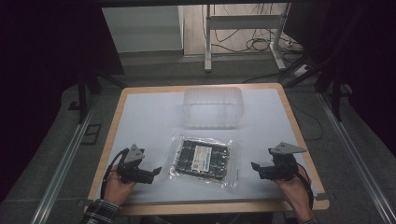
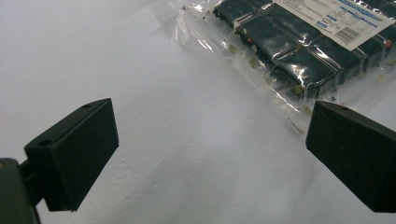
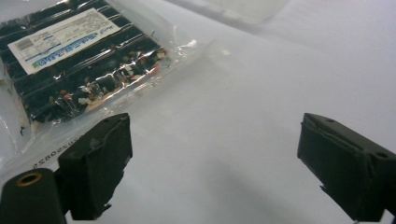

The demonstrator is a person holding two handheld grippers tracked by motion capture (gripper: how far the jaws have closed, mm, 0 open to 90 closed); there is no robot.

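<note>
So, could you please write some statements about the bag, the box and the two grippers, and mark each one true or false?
1. The clear plastic bag lies flat between the two grippers. True.
2. The left gripper is shut on the bag. False: it is open, nothing between its jaws.
3. The transparent box stands beyond the bag. True.
4. The right gripper holds the box. False: it is open and empty, near the bag.
5. The bag carries a white label. True.

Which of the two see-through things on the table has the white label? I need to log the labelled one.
The flat plastic bag of dark blocks, between the grippers. The clear box behind it looks bare.
</note>
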